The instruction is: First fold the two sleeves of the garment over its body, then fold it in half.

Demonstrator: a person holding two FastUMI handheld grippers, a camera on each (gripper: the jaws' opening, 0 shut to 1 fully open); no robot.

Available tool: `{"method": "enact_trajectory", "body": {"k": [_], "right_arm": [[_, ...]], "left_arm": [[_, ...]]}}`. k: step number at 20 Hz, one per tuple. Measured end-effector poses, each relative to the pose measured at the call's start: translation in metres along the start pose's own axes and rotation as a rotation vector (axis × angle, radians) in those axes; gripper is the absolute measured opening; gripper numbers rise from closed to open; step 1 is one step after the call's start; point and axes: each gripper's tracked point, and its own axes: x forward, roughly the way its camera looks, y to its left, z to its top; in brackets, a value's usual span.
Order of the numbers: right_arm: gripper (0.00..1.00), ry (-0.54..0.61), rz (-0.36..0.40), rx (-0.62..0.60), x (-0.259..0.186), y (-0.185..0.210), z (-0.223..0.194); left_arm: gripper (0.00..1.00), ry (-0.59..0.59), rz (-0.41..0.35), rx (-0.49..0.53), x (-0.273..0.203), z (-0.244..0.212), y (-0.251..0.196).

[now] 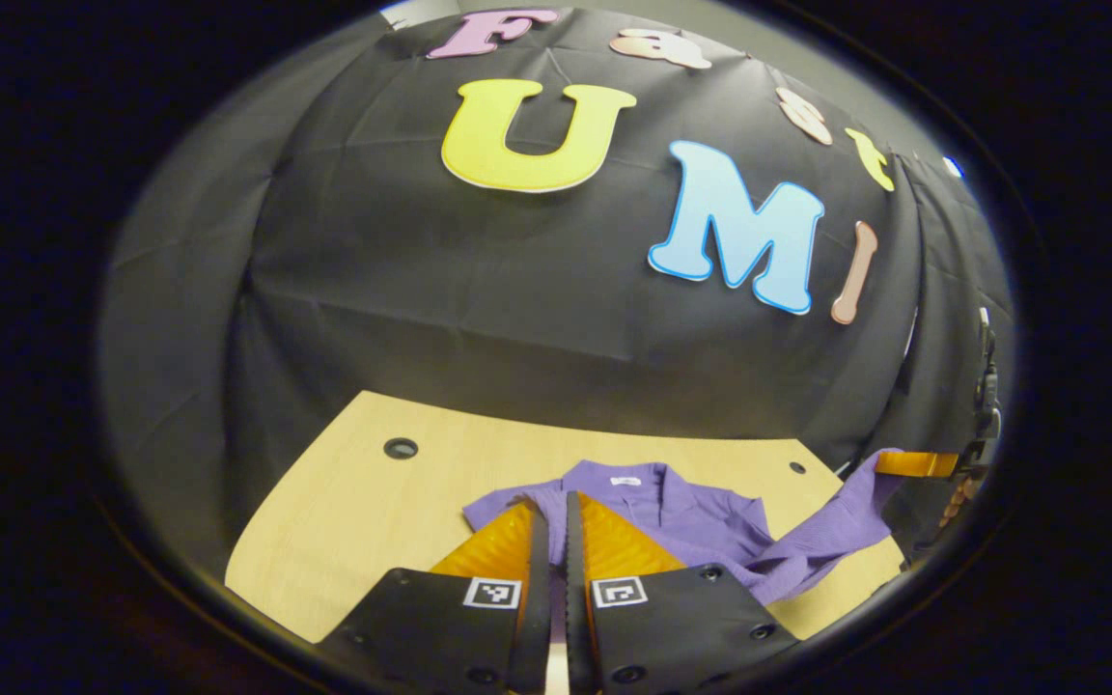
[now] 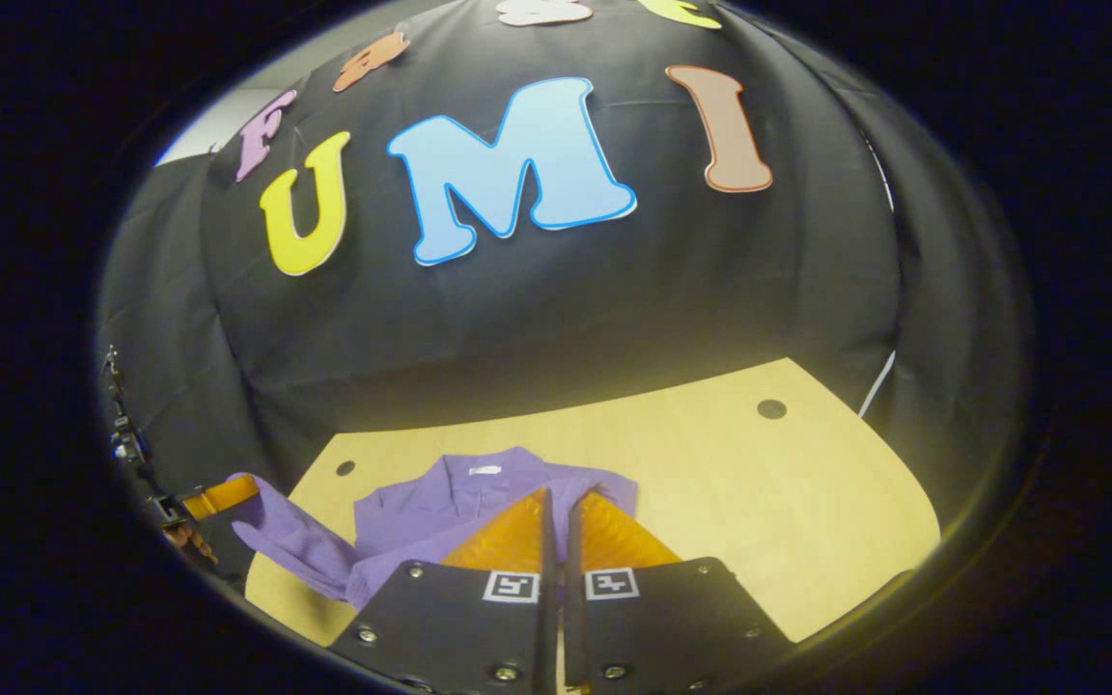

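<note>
A purple collared shirt [image 1: 681, 516] [image 2: 440, 512] lies collar-away on the pale wooden table [image 1: 353, 512] [image 2: 768, 492]. In the left gripper view my left gripper [image 1: 556, 497] has its jaws closed over the shirt's near part. To the right, one sleeve [image 1: 826, 526] rises off the table to my right gripper [image 1: 913, 464], which pinches its end. In the right gripper view my right gripper [image 2: 558, 492] is closed too. At the left, the other sleeve [image 2: 291, 541] is lifted by my left gripper [image 2: 218, 497]. My own fingers hide the cloth between them.
The table has a round hole [image 1: 401, 447] near its far left corner and another [image 2: 771, 408] near the far right. Black cloth walls stand close behind and at both sides. Bare tabletop lies on both sides of the shirt.
</note>
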Motion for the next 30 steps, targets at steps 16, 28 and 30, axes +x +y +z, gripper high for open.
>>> {"method": "enact_trajectory", "body": {"k": [16,28,30], "right_arm": [[0.03,0.085,-0.028,-0.005,0.17,-0.049,0.011],[0.05,0.167,-0.088,-0.141,0.263,-0.068,-0.036],[0.1,0.177,-0.104,-0.138,0.272,-0.071,-0.041]], "left_arm": [[0.13,-0.051,0.164,0.103,0.158,0.004,0.033],[0.13,-0.003,0.294,0.232,0.245,-0.047,0.047],[0.12,0.016,0.31,0.248,0.255,-0.059,0.053]]}}
